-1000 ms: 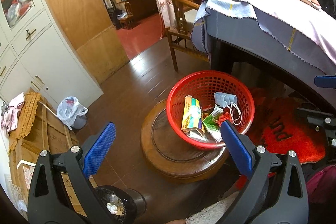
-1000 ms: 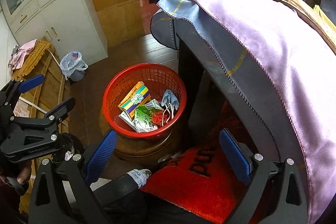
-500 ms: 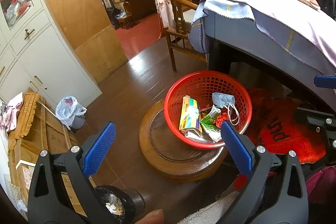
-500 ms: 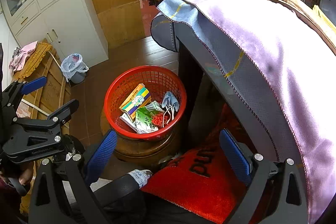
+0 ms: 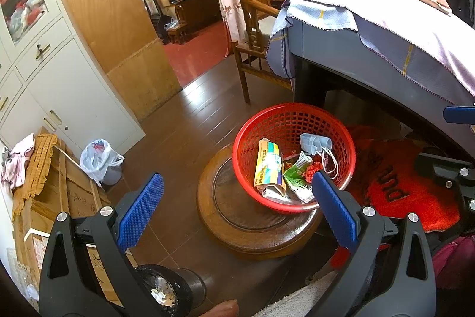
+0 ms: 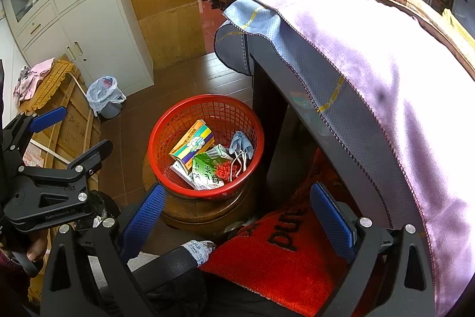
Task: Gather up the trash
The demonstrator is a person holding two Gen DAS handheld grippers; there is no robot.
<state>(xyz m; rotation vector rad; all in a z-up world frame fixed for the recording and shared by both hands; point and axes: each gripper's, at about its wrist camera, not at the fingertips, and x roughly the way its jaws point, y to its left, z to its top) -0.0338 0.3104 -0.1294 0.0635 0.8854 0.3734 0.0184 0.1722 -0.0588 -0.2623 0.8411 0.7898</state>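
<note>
Trash is lying gathered in a red plastic basket (image 5: 294, 159), which is sitting on a round wooden stool (image 5: 255, 225) beside the leg of a cloth-covered worktop (image 6: 371, 58). The contents are showing as a yellow carton (image 6: 192, 145), a green packet (image 6: 206, 173), a blue face mask (image 6: 242, 145) with its loops hanging loose, and a cluster of small red pieces (image 6: 224, 168). Raising the basket on the stool is, in my judgement, keeping it within easy reach for dropping items in.

The left hand-held gripper (image 5: 234, 213) is hovering above and short of the basket, jaws spread wide and carrying nothing. The right hand-held gripper (image 6: 237, 216) is likewise standing wide apart and empty, aimed at the same basket. Neither is touching anything.

A red mat (image 6: 285, 254) is lying on the floor just beside the stool. A small bin lined with a white plastic bag (image 5: 99, 159) is standing well apart, near the white cabinet (image 5: 68, 91); it is probably the destination for emptying.
</note>
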